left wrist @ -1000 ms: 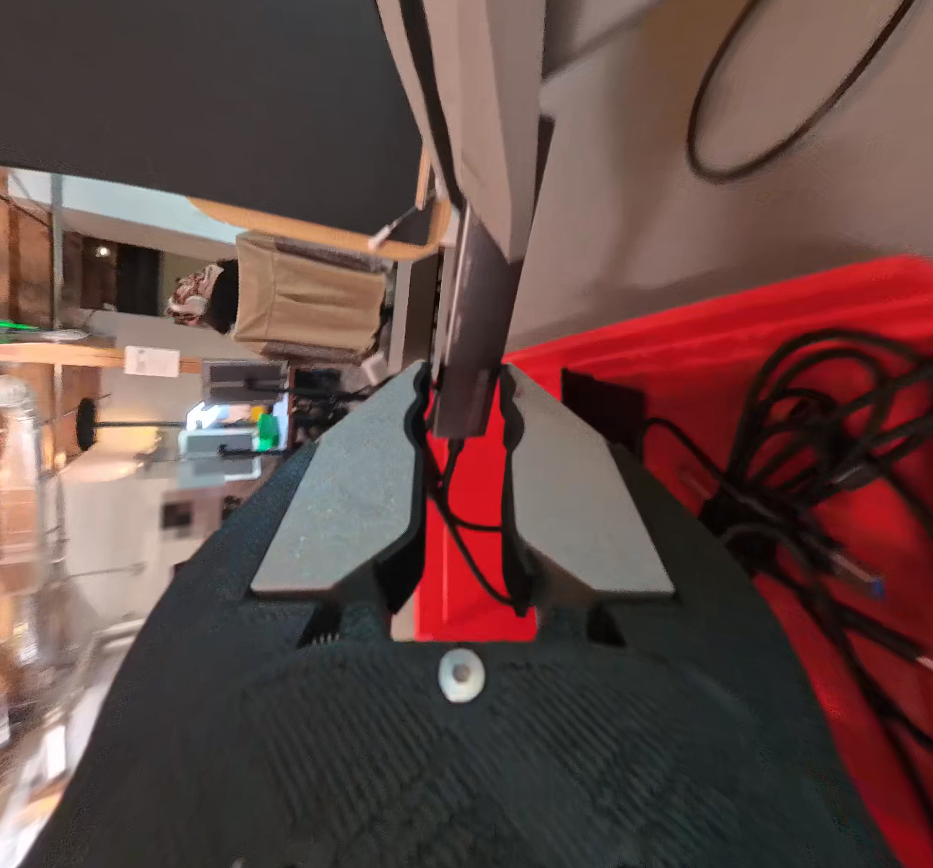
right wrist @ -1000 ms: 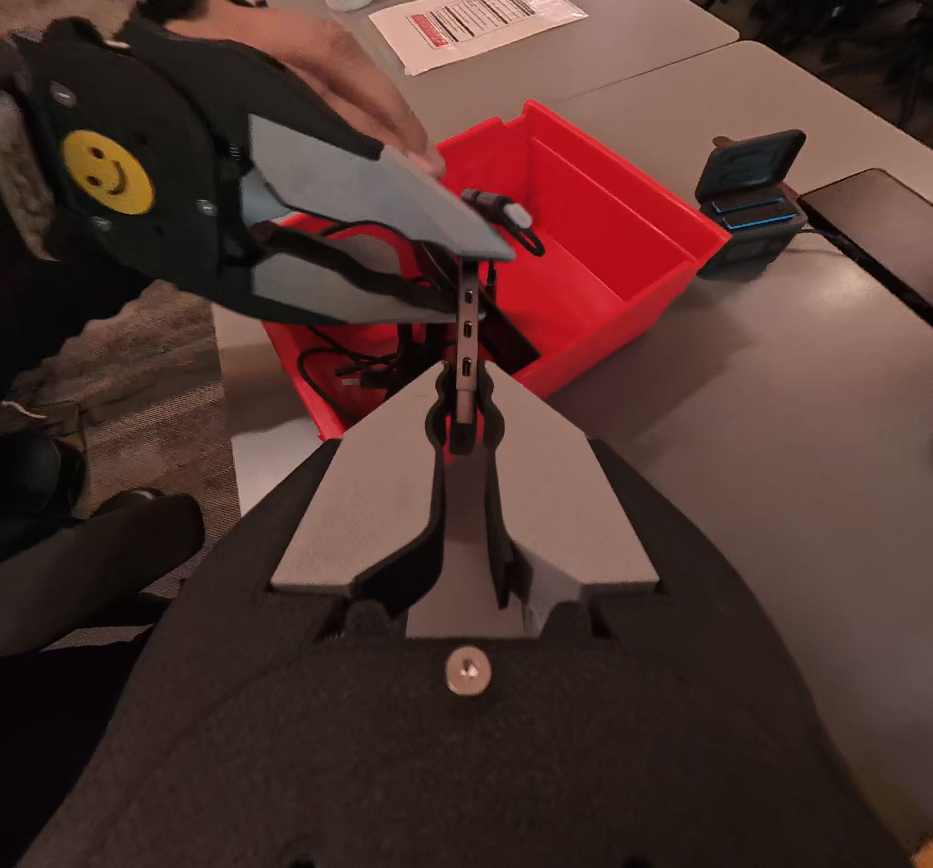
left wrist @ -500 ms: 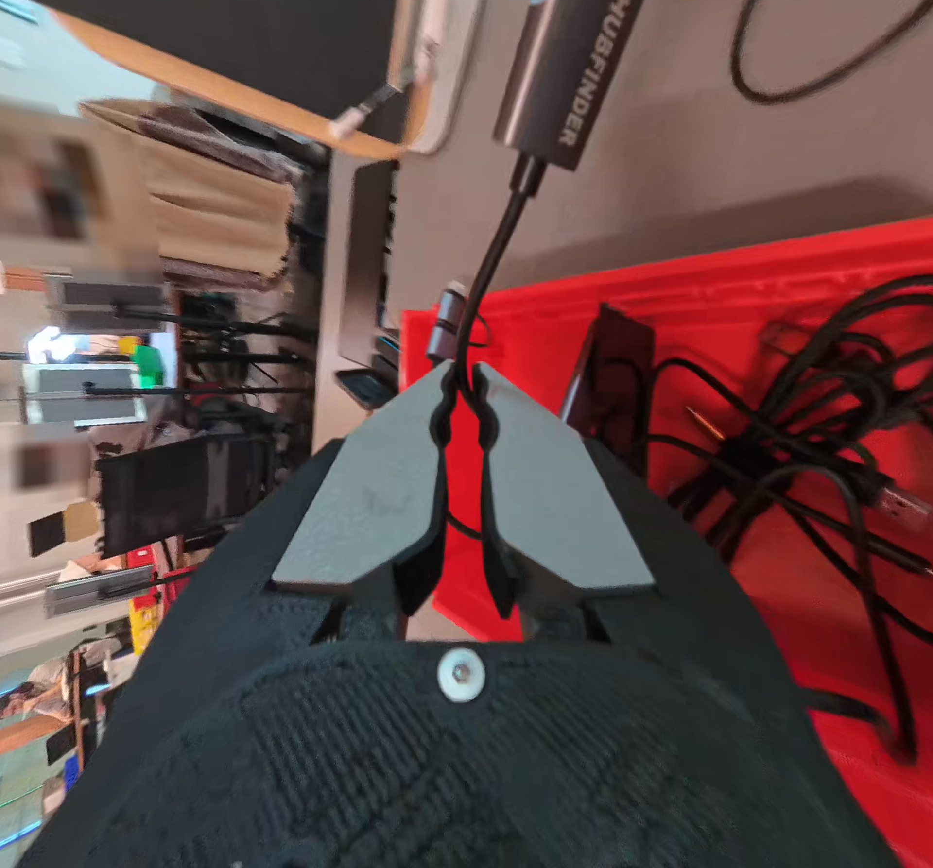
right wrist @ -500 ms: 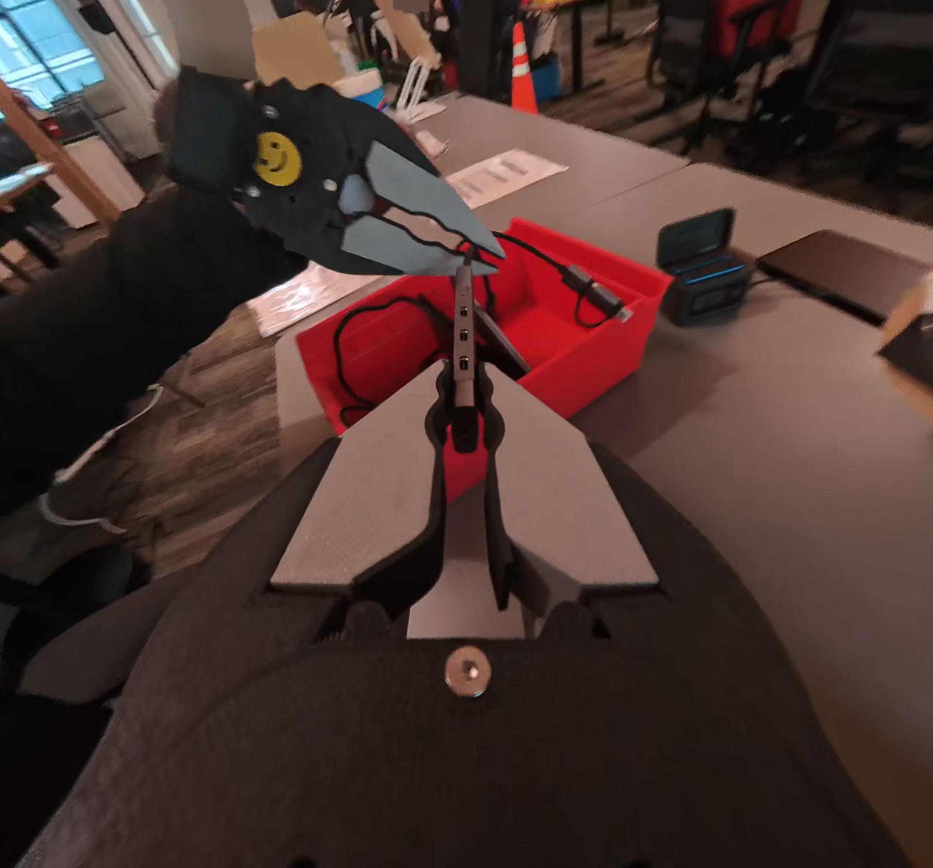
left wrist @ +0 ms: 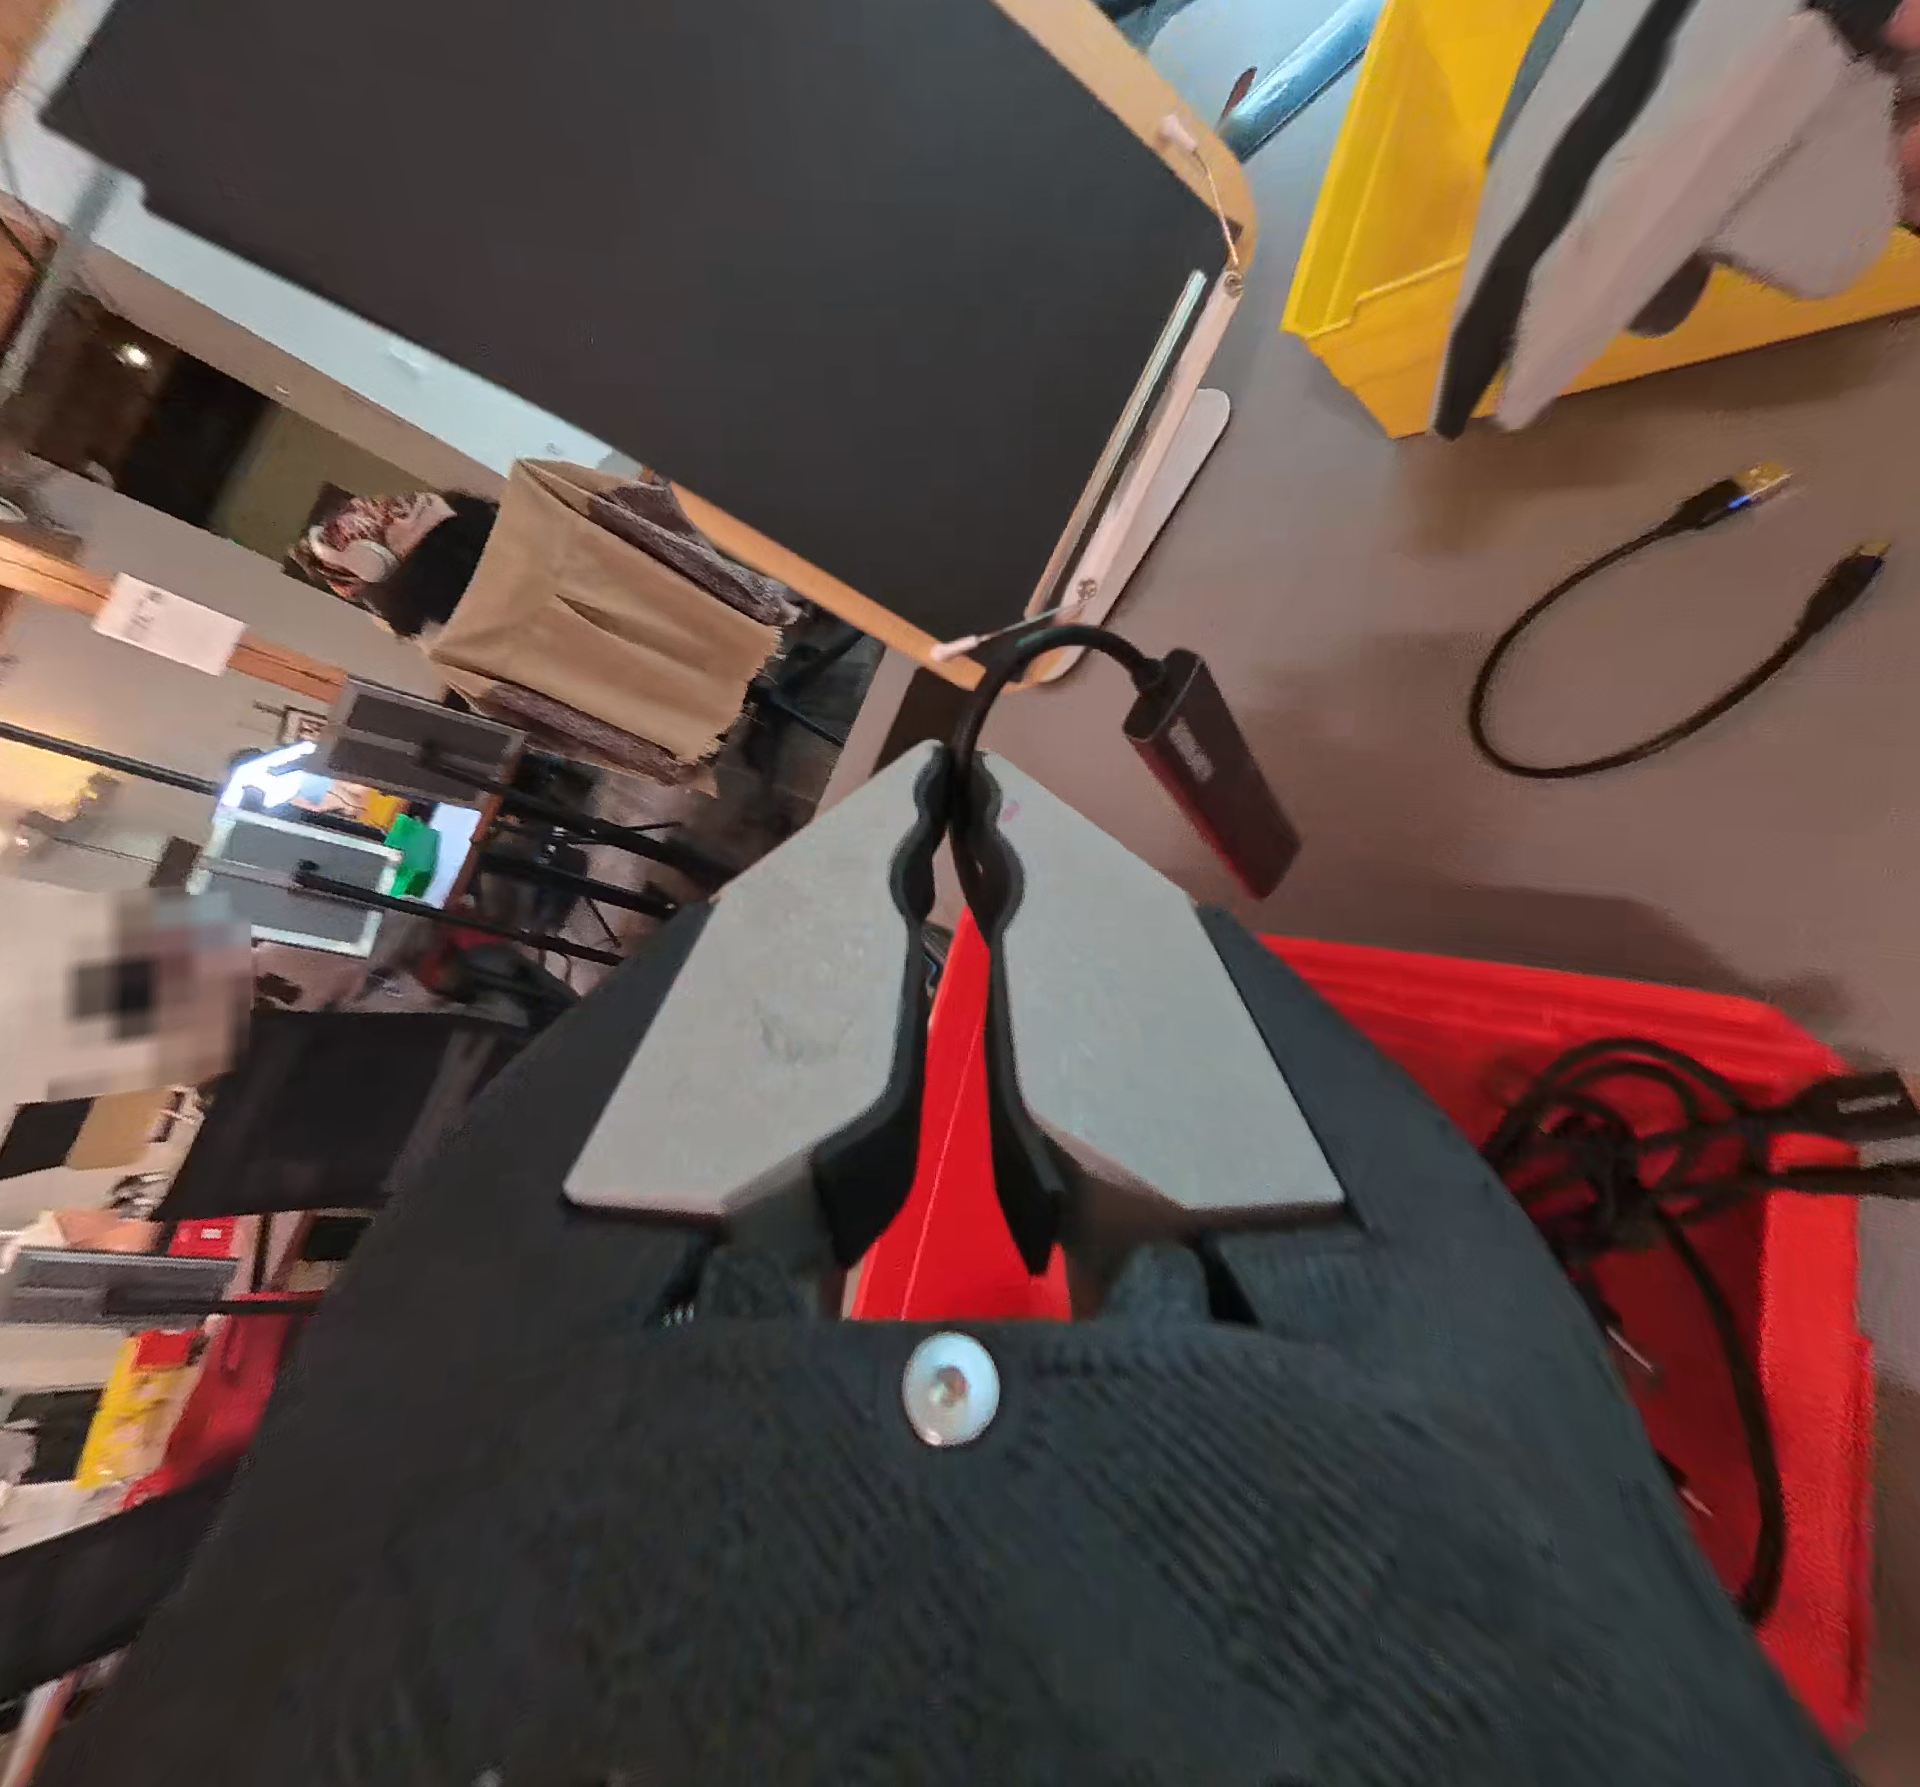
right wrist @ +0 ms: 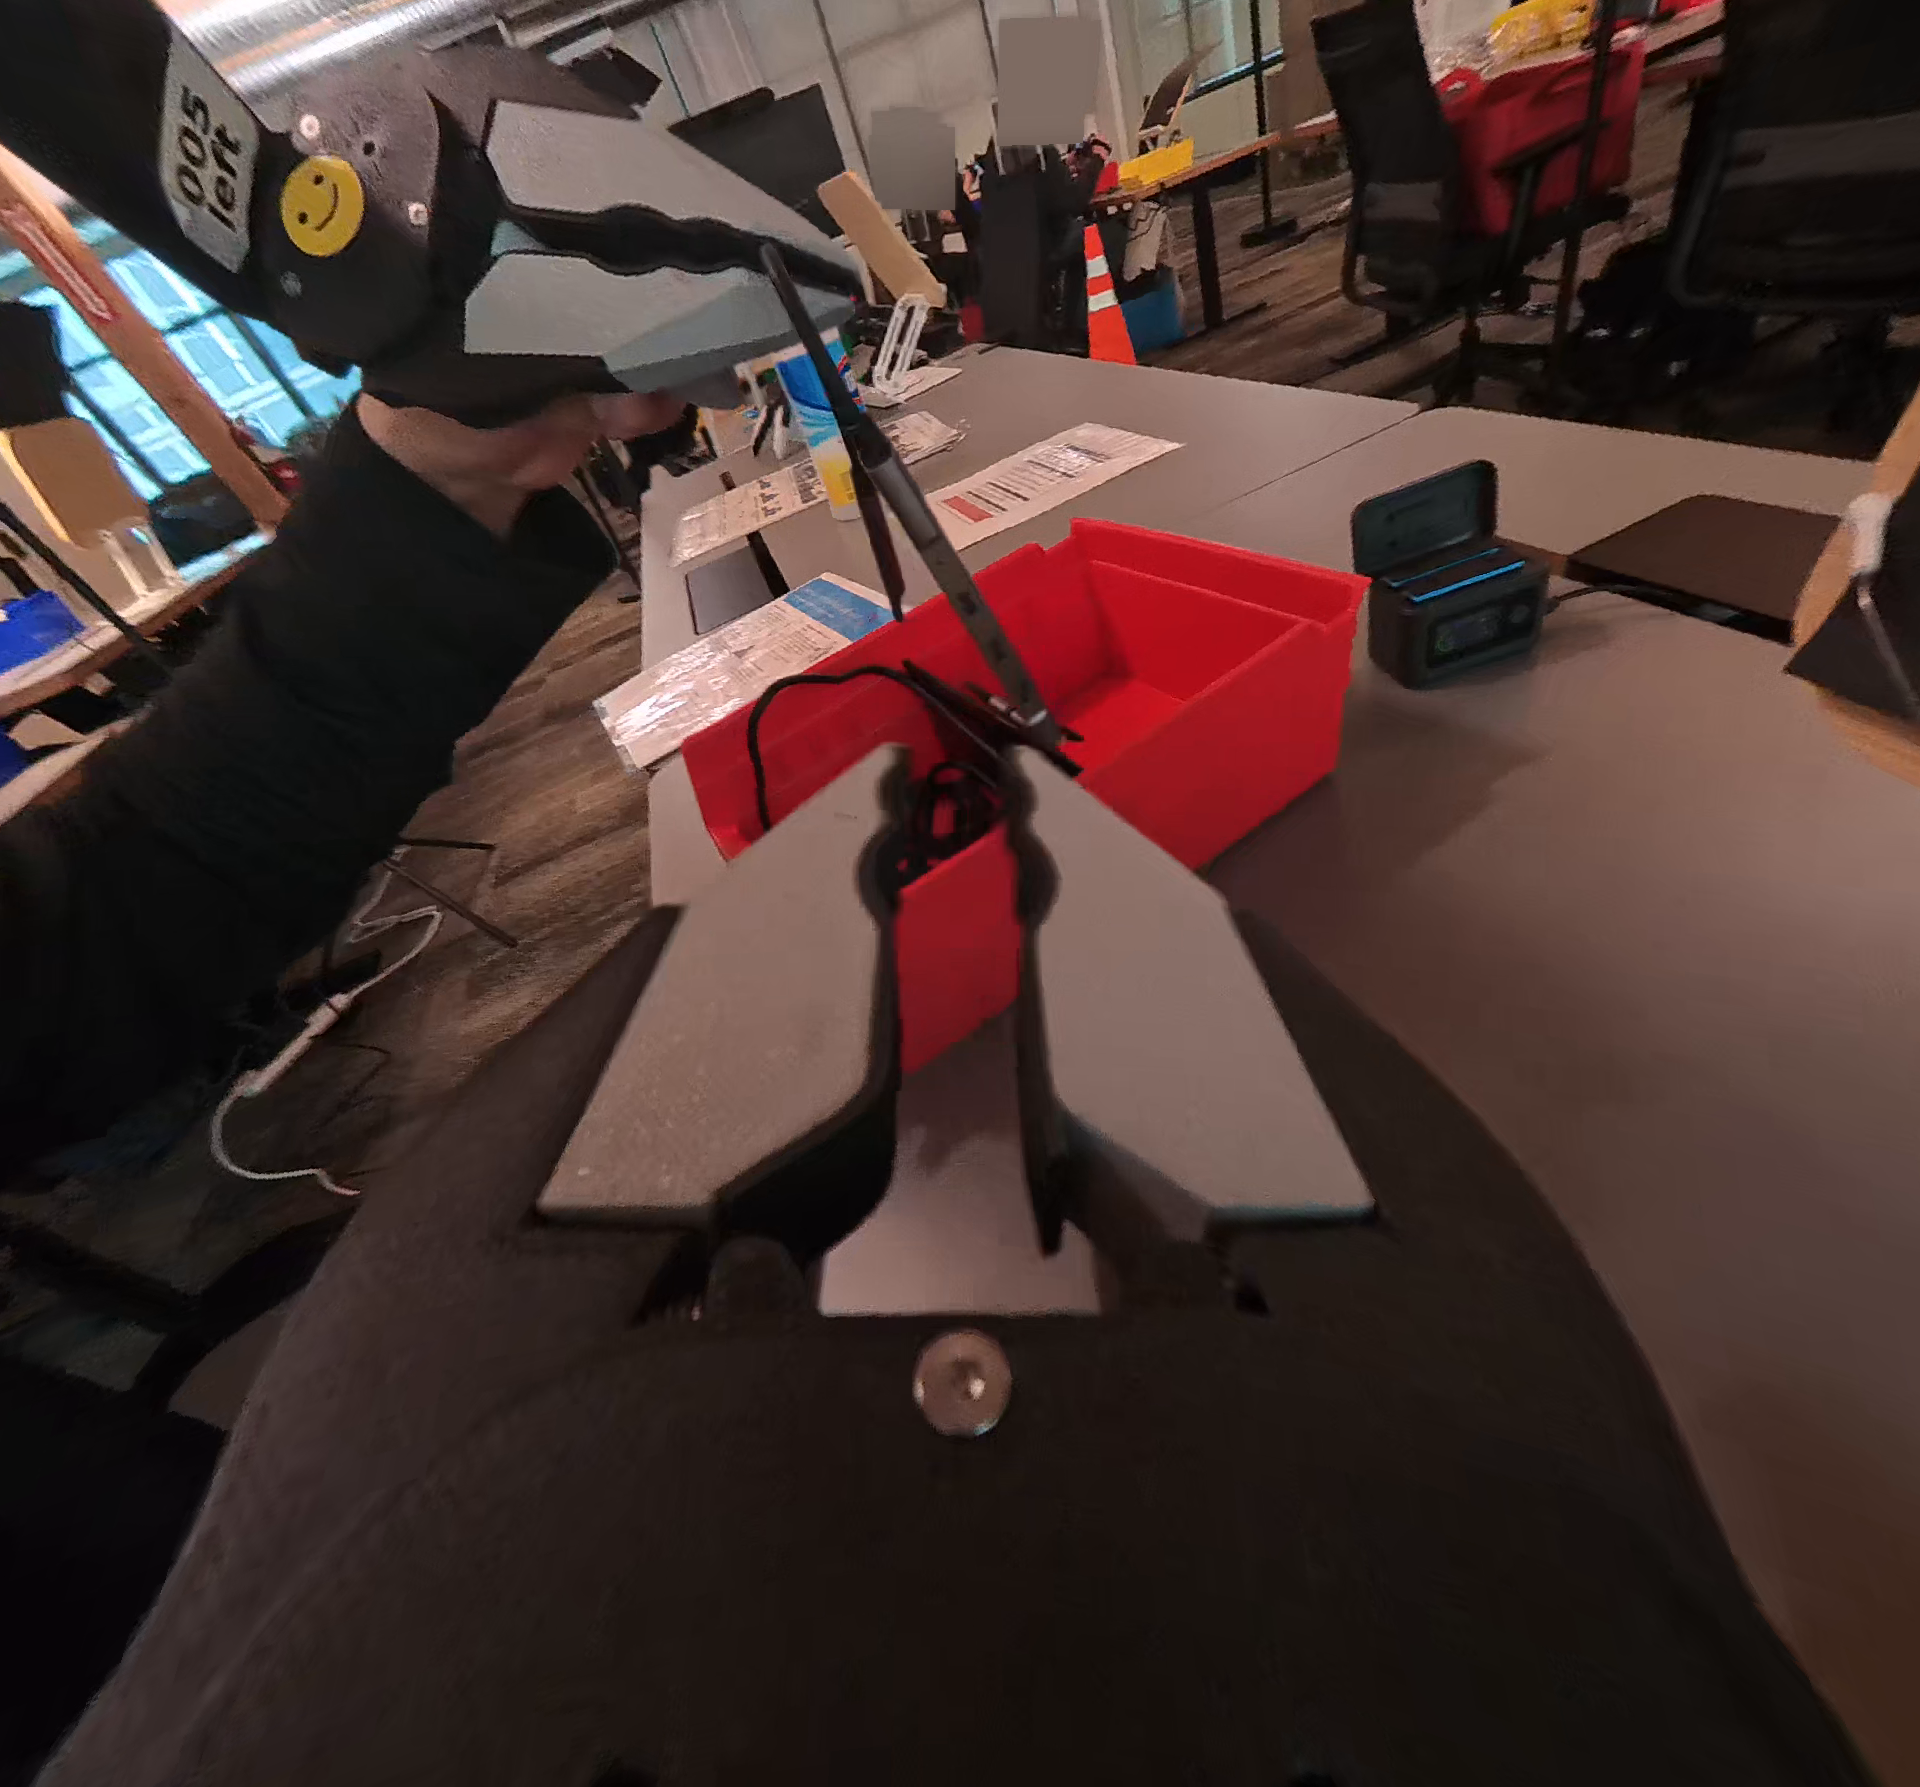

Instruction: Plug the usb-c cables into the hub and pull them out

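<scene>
My left gripper (left wrist: 951, 781) is shut on the short black cable of the dark grey hub (left wrist: 1210, 766). The hub hangs free from that cable above the grey table. In the right wrist view the left gripper (right wrist: 800, 267) is raised at upper left, and the hub (right wrist: 935, 574) dangles slanted over the red bin (right wrist: 1195, 698). My right gripper (right wrist: 956, 792) has its jaws apart with nothing between them, just below the hub's lower end. A loose black cable (left wrist: 1621, 667) with two plugs lies on the table. More tangled black cables (left wrist: 1621, 1166) lie in the red bin (left wrist: 1351, 989).
A yellow bin (left wrist: 1382, 179) stands on the table beyond the loose cable. A large black panel (left wrist: 623, 231) stands at the back. A black charging case (right wrist: 1455, 594) and a flat dark device (right wrist: 1704, 542) sit right of the red bin. Papers (right wrist: 1049, 470) lie behind it. The grippers' ends are close to 12 centimetres from one another.
My right gripper has let go of the hub and drawn back. My left gripper has risen with the hub's cable, and the hub now dangles from it.
</scene>
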### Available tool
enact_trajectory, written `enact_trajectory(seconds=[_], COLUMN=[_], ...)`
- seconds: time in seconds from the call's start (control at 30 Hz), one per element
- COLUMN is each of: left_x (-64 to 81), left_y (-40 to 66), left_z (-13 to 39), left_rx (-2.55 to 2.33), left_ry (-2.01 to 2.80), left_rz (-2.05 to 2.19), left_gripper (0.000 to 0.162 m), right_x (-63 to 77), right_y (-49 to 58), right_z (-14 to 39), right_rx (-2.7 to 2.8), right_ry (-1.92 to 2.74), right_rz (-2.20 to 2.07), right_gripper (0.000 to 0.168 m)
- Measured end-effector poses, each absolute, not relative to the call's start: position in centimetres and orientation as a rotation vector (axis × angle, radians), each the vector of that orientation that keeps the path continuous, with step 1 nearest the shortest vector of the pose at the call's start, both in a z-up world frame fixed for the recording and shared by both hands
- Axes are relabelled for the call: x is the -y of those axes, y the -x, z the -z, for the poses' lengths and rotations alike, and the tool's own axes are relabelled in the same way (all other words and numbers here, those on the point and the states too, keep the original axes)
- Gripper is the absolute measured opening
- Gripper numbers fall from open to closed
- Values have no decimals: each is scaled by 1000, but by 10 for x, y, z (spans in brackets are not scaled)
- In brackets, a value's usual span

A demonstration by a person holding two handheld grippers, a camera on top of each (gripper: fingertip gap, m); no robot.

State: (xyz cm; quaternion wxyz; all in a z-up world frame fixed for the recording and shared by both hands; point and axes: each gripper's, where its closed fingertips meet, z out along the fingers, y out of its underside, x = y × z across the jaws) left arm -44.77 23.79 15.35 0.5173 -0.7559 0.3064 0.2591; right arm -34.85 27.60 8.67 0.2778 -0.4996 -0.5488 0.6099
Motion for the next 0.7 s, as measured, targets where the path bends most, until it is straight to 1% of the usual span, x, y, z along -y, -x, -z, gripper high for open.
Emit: enact_trajectory(seconds=[0.03,0.1,0.23,0.27,0.3,0.33,0.37,0.4,0.43,0.47,0.5,0.57,0.6,0.63,0.67,0.7], left_x=[-241,-250,-267,-272,-276,-281,-286,-289,-292,-293,-295,-295,-293,-287,-280,-273], left_y=[441,424,383,375,369,363,359,353,347,343,342,348,355,363,371,378], left_z=[-154,-152,-146,-144,-140,-137,-132,-126,-121,-117,-113,-105,-97,-88,-81,-74], left_rx=[-751,-777,-858,-864,-867,-858,-846,-840,-837,-831,-804,-679,-585,-498,-415,-337], left_ry=[1807,1789,1739,1737,1738,1742,1751,1758,1760,1765,1773,1837,1901,1974,2021,2043], left_rz=[-634,-641,-580,-553,-521,-493,-465,-434,-409,-393,-391,-384,-369,-355,-348,-357], left_gripper=[0,0,0,0,0,0,0,0,0,0,0,1,13,30,39,39], right_x=[-275,-272,-285,-283,-280,-277,-273,-273,-276,-278,-278,-284,-290,-295,-301,-307], right_y=[343,332,320,319,317,316,315,317,318,319,317,315,313,311,308,305], right_z=[-88,-89,-82,-80,-77,-74,-71,-67,-62,-57,-53,-49,-46,-45,-45,-47], right_rx=[1488,1527,1531,1548,1569,1591,1616,1623,1624,1633,1656,1630,1616,1593,1564,1533], right_ry=[1324,1274,1251,1243,1245,1251,1254,1278,1305,1321,1318,1369,1399,1427,1453,1475], right_rz=[-1612,-1563,-1358,-1355,-1369,-1391,-1411,-1404,-1371,-1332,-1311,-1285,-1276,-1283,-1306,-1339], right_gripper=[25,28,53,56,52,40,32,33,28,12,6,6,6,6,6,6])
